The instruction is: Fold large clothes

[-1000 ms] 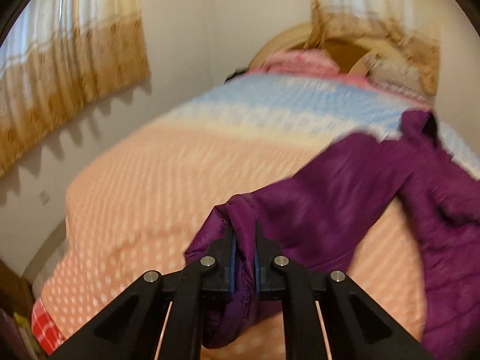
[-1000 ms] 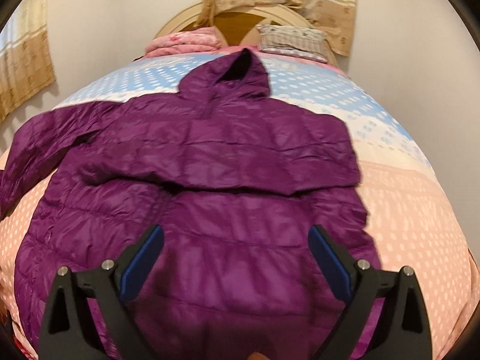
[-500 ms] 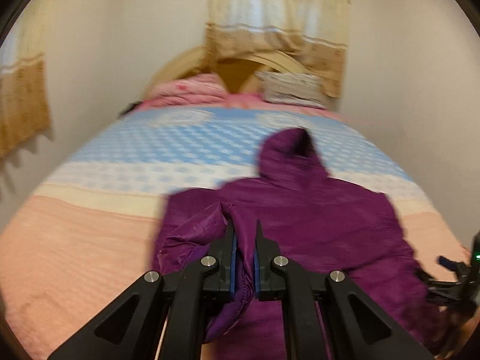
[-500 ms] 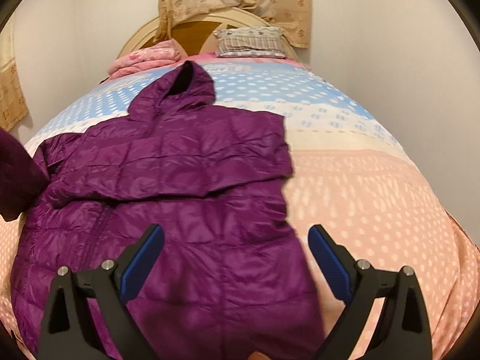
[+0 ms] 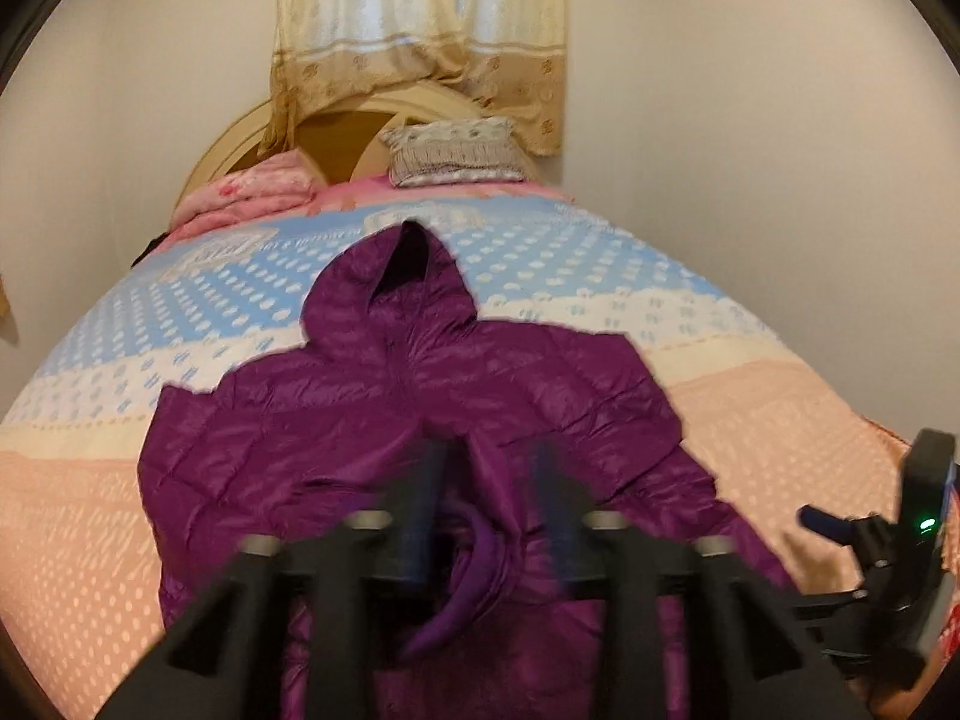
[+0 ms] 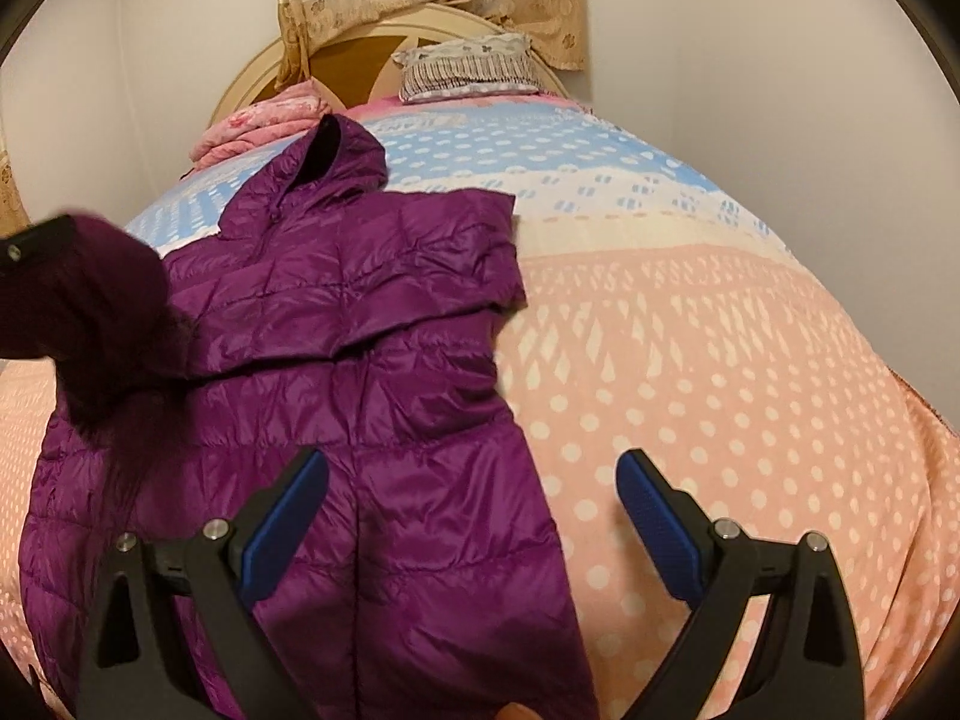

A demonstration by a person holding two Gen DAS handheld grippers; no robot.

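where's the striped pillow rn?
At the head of the bed, far end in both views: the pillow leans against the headboard, right of the pink blanket.

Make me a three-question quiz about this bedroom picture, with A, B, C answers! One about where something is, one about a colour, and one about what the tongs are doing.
1. Where does the jacket lie?
A. on the bed
B. on the floor
C. on a chair

2. What colour is the jacket?
A. green
B. purple
C. yellow

3. How are the right tongs?
A. shut on the hood
B. shut on a pillow
C. open, holding nothing

Answers:
1. A: it is spread on the dotted bedspread, hood toward the headboard.
2. B: its quilted fabric is purple in both views.
3. C: the blue pads stand wide apart with nothing between them.
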